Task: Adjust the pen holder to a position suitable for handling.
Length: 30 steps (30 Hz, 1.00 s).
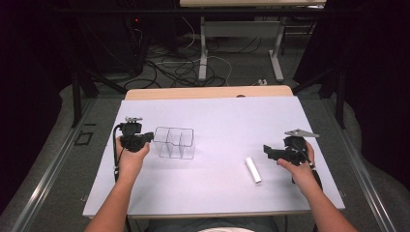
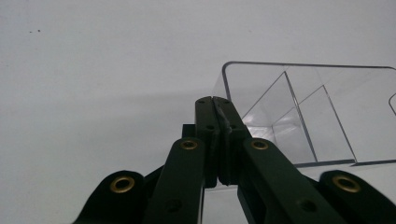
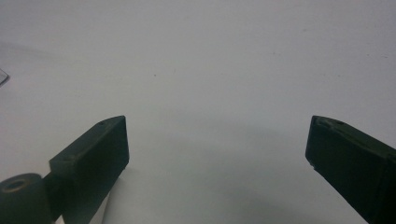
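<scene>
left claw (image 2: 215,100): closed on the near-left wall of the clear tray (image 1: 174,143), left of centre on the counter (image 1: 217,116)
right claw (image 1: 269,151): open, empty
tube (image 1: 252,170): lies just near-left of the right claw, long axis running near-far
nearer hand: right

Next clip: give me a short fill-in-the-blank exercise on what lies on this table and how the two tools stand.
1. The clear plastic organizer is split by inner walls into ____ compartments.
2. The left tool has its jaws ____ at the organizer's corner wall.
3. The white tube lies flat on the table, nearer the ____ tool.
4. The right tool has its jaws ____, with nothing between them.

Missing words: three; shut; right; open
</scene>
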Each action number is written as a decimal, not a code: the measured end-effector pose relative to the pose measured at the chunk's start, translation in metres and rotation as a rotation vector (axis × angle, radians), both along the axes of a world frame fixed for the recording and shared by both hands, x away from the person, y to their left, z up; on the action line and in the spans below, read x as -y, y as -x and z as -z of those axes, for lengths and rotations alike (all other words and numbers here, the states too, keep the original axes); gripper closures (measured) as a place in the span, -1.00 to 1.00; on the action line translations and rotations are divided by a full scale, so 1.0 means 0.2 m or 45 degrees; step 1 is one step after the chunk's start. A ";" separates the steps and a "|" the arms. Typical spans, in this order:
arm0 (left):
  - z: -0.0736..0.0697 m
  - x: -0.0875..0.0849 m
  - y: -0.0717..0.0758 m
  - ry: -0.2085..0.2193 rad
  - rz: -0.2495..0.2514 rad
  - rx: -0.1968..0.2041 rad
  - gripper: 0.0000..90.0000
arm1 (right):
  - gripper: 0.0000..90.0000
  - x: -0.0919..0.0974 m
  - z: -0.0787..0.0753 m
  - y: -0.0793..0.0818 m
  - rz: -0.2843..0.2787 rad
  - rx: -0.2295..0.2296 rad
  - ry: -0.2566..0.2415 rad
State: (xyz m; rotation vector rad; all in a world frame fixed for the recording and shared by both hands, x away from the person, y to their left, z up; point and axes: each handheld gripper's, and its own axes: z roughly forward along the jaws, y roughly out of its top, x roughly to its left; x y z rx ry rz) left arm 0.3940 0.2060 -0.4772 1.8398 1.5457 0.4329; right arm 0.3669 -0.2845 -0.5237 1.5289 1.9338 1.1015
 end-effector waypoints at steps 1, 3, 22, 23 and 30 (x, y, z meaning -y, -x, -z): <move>0.00 0.01 0.00 -0.008 -0.006 0.000 0.99 | -0.87 0.00 0.00 0.00 0.000 0.000 0.001; 0.01 0.01 0.00 -0.009 -0.006 0.006 0.99 | -0.87 0.00 0.00 0.00 -0.002 -0.001 -0.001; 0.02 0.23 0.07 0.013 0.066 0.012 1.00 | -0.87 -0.01 0.00 0.00 -0.006 -0.004 0.000; 0.02 0.25 0.07 0.009 0.075 0.014 1.00 | -0.87 -0.01 0.00 0.00 -0.005 -0.004 0.000; 0.02 0.34 0.07 0.025 0.115 0.022 1.00 | -0.87 -0.01 0.00 0.00 -0.005 -0.006 0.001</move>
